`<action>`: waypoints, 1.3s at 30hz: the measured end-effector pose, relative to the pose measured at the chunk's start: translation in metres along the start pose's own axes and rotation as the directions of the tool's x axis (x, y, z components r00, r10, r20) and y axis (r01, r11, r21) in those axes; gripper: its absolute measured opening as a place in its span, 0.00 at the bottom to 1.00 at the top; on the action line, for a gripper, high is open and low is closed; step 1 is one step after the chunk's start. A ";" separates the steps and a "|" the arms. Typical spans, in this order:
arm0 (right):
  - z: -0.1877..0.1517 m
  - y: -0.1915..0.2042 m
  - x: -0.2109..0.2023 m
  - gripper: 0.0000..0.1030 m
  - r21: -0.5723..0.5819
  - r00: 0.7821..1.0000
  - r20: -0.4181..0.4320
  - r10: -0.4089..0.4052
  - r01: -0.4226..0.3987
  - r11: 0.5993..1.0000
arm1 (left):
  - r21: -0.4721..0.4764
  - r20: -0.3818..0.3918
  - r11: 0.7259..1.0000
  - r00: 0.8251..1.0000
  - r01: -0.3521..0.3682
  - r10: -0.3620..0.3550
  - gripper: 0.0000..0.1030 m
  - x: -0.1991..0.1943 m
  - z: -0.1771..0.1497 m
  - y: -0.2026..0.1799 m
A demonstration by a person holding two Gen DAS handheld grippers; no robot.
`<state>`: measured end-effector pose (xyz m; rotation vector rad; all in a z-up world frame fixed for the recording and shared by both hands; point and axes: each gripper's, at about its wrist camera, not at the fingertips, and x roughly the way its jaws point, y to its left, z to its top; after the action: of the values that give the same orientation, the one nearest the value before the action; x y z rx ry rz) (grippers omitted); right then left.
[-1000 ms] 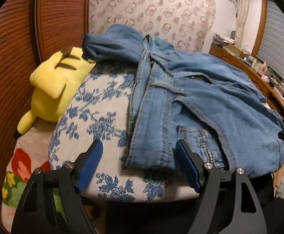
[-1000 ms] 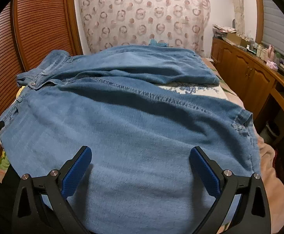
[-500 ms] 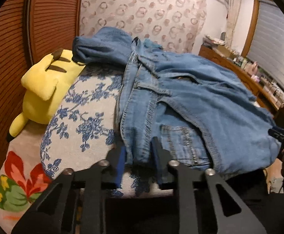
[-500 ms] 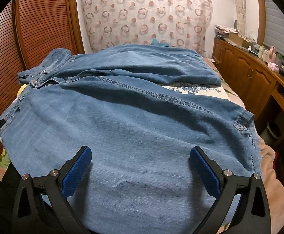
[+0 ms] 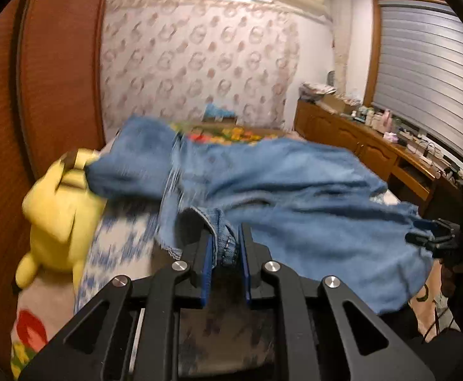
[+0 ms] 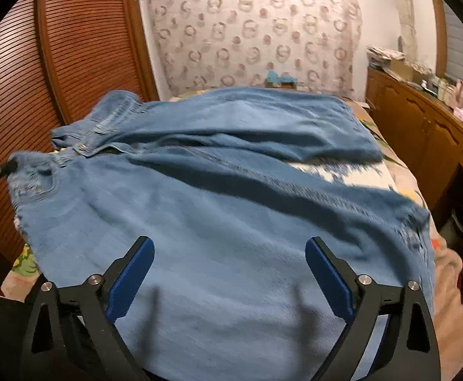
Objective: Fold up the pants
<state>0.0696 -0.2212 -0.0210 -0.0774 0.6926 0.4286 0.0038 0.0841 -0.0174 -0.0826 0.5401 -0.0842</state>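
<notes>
Left gripper (image 5: pixel 225 250) pinches jeans (image 6: pixel 231 209) waistband corner, right gripper (image 6: pixel 229 273) gapes wide and empty over the leg; folding barely begun.

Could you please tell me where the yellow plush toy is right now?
In the left wrist view, the yellow plush toy lies at the bed's left edge, against the wooden wardrobe, touching the jeans.

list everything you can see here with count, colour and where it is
jeans: one, blue denim, spread over the bed, waistband edge pinched in the left claw
plush toy: one, yellow, at the bed's left edge by the wardrobe
bed cover: one, white with blue flowers, under the jeans
wardrobe door: brown slatted wood, left
cabinet: brown wood, right wall, cluttered top
left claw: black with blue pads, shut on denim
right claw: black with blue pads, open above a leg
</notes>
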 end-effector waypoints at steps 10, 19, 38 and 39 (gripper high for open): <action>0.013 0.015 -0.015 0.73 -0.056 0.992 0.047 0.114 -0.111 0.992 | 0.080 0.062 0.996 0.998 0.028 -0.033 0.16 0.037 0.064 -0.029; 0.011 0.012 -0.020 0.66 -0.094 0.972 0.052 0.227 -0.222 0.971 | 0.096 0.055 0.995 0.998 0.032 -0.037 0.16 0.075 0.091 -0.045; -0.050 -0.063 -0.008 0.60 -0.065 0.984 -0.075 0.159 -0.164 0.984 | -0.001 0.099 1.000 0.995 0.016 -0.016 0.16 0.080 0.116 -0.021; -0.054 -0.067 -0.008 0.59 -0.062 0.985 -0.080 0.152 -0.157 0.986 | -0.003 0.100 1.000 0.995 0.015 -0.015 0.16 0.079 0.117 -0.020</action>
<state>0.0584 -0.2966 -0.0623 -0.1047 0.7611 0.6004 0.1308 0.0623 0.0441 -0.0938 0.4397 -0.0931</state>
